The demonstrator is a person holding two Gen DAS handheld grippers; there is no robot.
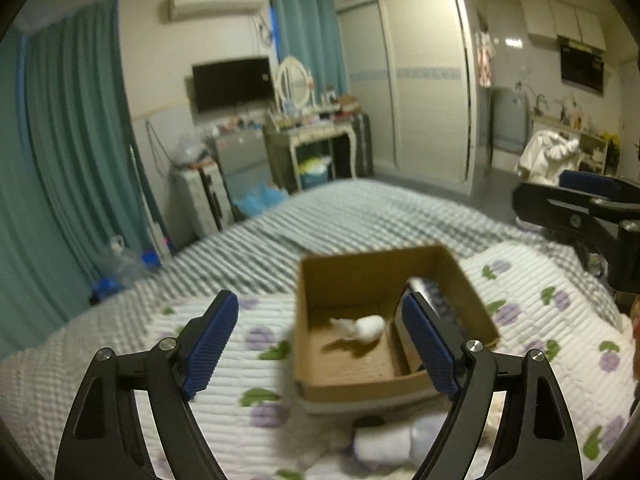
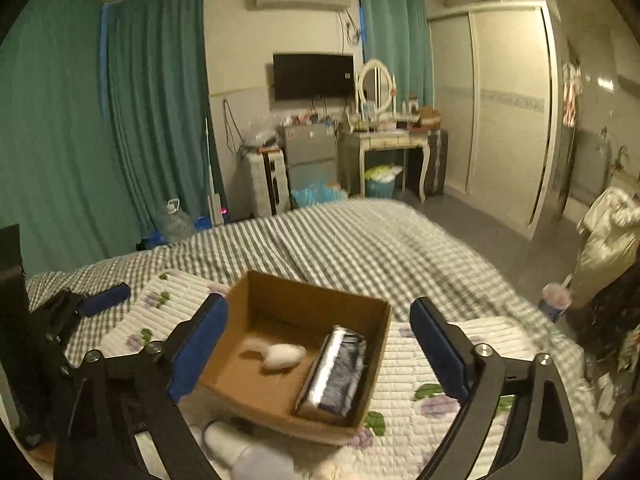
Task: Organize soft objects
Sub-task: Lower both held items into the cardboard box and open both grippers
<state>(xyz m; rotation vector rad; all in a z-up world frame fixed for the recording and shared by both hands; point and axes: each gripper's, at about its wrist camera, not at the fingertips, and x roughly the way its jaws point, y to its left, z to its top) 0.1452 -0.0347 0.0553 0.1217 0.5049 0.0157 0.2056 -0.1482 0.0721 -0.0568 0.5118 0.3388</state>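
Hovering over the bed (image 1: 360,216), both grippers, left (image 1: 324,344) and right (image 2: 320,344), stand spread and empty above the box (image 2: 280,296) holding a white roll (image 2: 282,356).

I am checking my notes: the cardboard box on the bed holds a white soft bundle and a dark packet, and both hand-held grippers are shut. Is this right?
Not quite. The left hand-held gripper and the right hand-held gripper are open and empty, as each wrist view shows. The cardboard box does hold the white soft bundle and the dark packet.
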